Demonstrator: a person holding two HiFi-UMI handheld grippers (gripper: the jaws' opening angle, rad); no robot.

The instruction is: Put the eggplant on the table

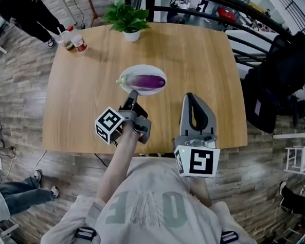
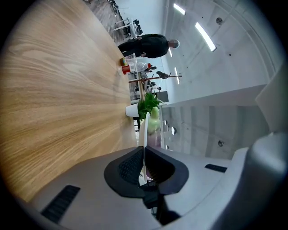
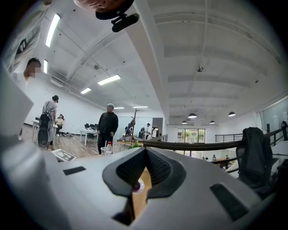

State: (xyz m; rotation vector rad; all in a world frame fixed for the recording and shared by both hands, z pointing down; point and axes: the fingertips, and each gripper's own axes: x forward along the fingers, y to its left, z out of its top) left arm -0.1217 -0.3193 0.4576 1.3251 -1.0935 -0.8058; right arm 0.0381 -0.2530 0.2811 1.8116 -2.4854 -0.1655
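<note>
While the eggplant (image 1: 147,82) lies lengthwise on the white plate (image 1: 145,68) near the middle of the table (image 1: 208,55), not yet on the wood itself, we have neither gripper holding it. Our left gripper (image 1: 133,95) is turned on its side with its tip right at the plate's near rim, and its jaws are pressed together with nothing between them; through the thin slit behind the tips we see only the plate's white edge and the green stem beyond. We cannot tell whether that tip touches the rim. Our right gripper (image 1: 189,97) hangs over bare wood just to the right of the plate, apart from it, and its jaws meet at the tips as well, empty. We judge the closed jaws to be the main risk: if we press forward without opening them, the left tip would shove the plate across the table or tilt its rim, and the eggplant could roll off. The skin looks smooth and glossy and the body round, so a pinch too near one end, or too light, may let it slip or swing. A sliding plate could also head toward the potted plant (image 1: 127,18) and the bottles (image 1: 75,41) at the far edge, though both stand well apart from it.
</note>
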